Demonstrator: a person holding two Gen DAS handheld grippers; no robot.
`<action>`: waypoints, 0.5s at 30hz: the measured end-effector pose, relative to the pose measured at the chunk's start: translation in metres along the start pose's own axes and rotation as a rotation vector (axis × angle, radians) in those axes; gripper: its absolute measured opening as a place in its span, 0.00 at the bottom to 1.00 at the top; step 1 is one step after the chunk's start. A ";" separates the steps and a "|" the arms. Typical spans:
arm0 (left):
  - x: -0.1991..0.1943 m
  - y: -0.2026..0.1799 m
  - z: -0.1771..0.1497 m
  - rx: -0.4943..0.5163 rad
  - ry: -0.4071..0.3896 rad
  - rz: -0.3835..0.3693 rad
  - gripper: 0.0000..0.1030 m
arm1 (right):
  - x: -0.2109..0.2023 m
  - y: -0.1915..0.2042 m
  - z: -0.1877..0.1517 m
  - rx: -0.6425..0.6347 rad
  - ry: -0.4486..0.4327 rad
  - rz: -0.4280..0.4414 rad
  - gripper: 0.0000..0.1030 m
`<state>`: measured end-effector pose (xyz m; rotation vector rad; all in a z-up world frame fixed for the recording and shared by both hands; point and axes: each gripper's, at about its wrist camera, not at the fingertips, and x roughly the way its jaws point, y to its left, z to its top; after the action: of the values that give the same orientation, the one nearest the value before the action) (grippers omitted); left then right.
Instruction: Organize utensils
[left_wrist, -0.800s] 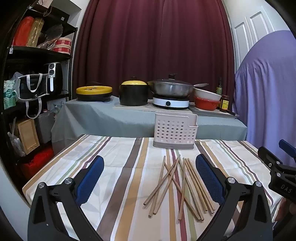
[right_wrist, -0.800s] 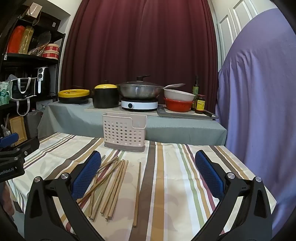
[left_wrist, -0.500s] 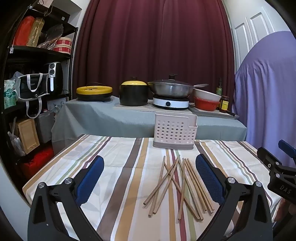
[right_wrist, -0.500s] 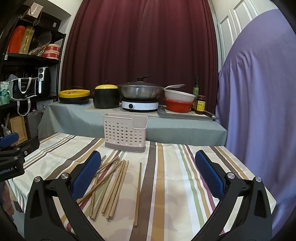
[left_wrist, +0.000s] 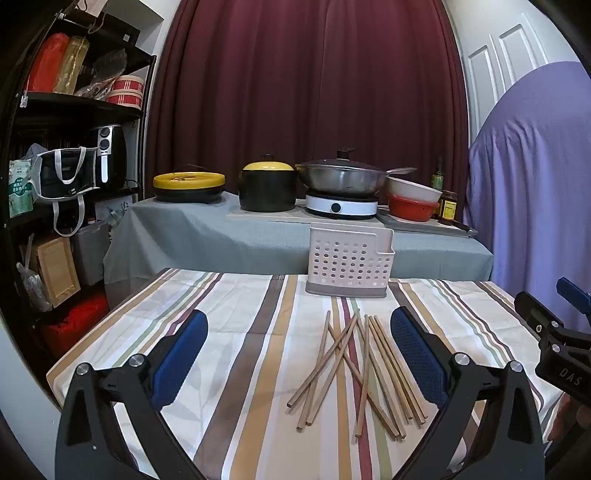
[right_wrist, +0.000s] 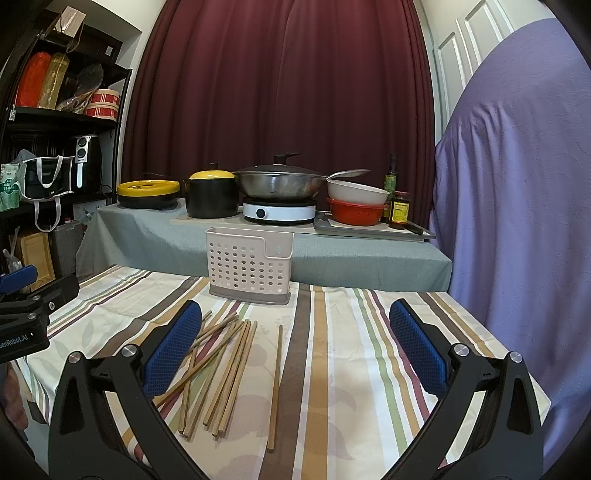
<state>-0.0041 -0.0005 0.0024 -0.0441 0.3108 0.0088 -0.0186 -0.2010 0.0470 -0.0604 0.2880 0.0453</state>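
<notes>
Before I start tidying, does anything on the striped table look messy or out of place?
Yes. The bare wooden chopsticks lie loose on the striped tablecloth, several crossed over each other, and one stray chopstick sits apart from the pile. The perforated beige plastic utensil holder stands upright behind them. Nothing looks spilled or broken.

Chopsticks (left_wrist: 354, 373) lie scattered on the table (left_wrist: 229, 332), just before the holder (left_wrist: 349, 264).

left view: chopsticks (left_wrist: 354, 373) and holder (left_wrist: 349, 264) show no shift | right view: scene sits slightly lower in my frame, nothing on the table moved
</notes>
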 end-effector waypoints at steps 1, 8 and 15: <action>0.000 0.000 0.000 -0.001 0.000 0.000 0.94 | 0.000 0.000 0.000 0.000 0.001 0.000 0.97; -0.001 0.001 -0.001 -0.002 -0.001 0.000 0.94 | -0.001 0.000 0.001 0.001 -0.001 0.000 0.97; 0.000 0.001 -0.001 -0.004 0.000 -0.001 0.94 | 0.000 -0.001 0.001 0.001 -0.002 0.000 0.97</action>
<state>-0.0040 0.0004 0.0017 -0.0478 0.3111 0.0087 -0.0185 -0.2015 0.0476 -0.0597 0.2861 0.0456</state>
